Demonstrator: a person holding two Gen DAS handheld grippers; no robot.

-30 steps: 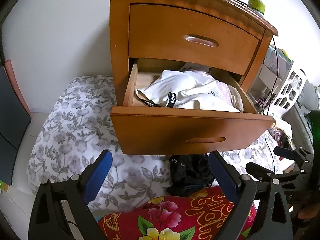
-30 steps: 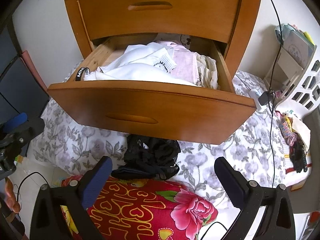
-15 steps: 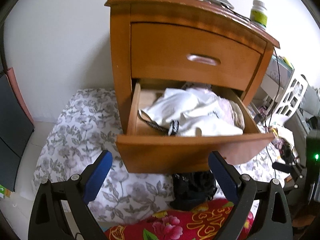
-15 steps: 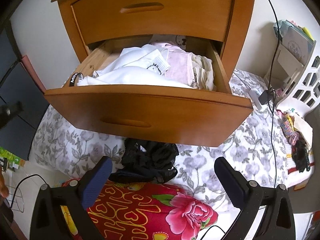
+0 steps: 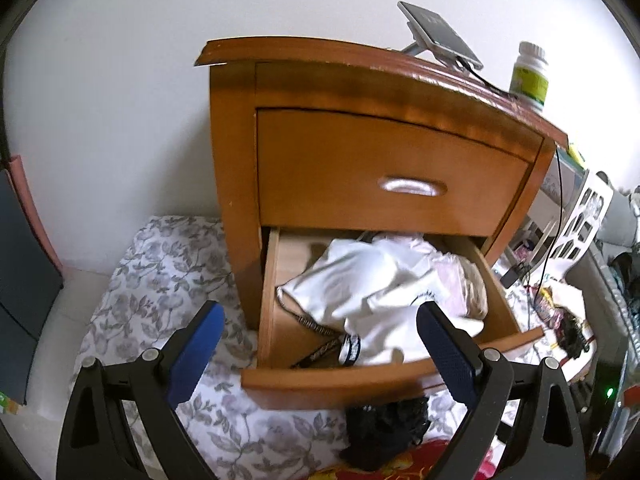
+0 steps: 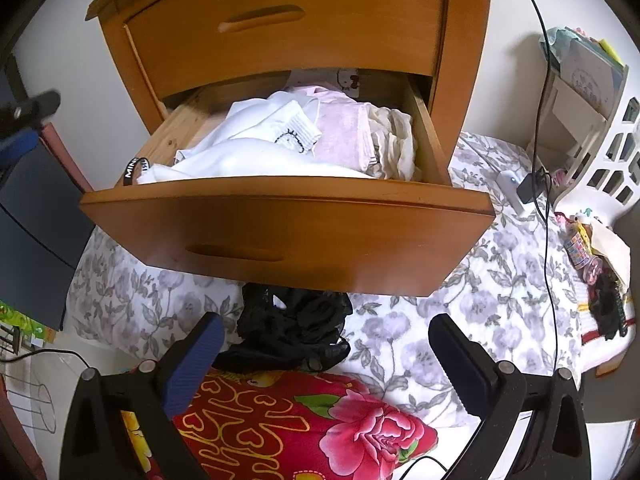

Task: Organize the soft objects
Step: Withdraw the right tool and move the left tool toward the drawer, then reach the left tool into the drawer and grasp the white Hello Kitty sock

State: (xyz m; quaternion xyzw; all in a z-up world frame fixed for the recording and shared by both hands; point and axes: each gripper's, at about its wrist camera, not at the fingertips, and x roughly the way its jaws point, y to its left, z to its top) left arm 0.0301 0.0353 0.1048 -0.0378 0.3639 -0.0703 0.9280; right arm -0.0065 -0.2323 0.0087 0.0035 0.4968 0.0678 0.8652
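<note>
Both your grippers are empty, jaws spread wide. The right gripper [image 6: 324, 364] hovers just above the black garment [image 6: 294, 332], which lies crumpled on the floral sheet [image 6: 472, 320], tucked partly under the front of the open drawer [image 6: 288, 236] and touching the red flowered quilt [image 6: 304, 424]. The left gripper [image 5: 320, 348] points down into that drawer, over the heap of white clothes [image 5: 372, 296].

The black piece looks like thin lace or mesh: very light, limp, and likely to snag or stretch. Pinch it at the thick bunched middle, not a loose edge, so it comes up in one bundle and doesn't trail. The white and pink clothes [image 6: 344, 132] in the drawer are soft cotton, loosely piled, with a black printed band [image 5: 350, 350] hanging near the front; they will shift if you press on them.

Compared with a second ago, your left gripper has risen and pulled back: the top of the nightstand [image 5: 360, 80] with its bottle [image 5: 529, 76] and flat grey device [image 5: 440, 36] shows fully now. Your right gripper has barely moved, edging slightly closer to the drawer.
</note>
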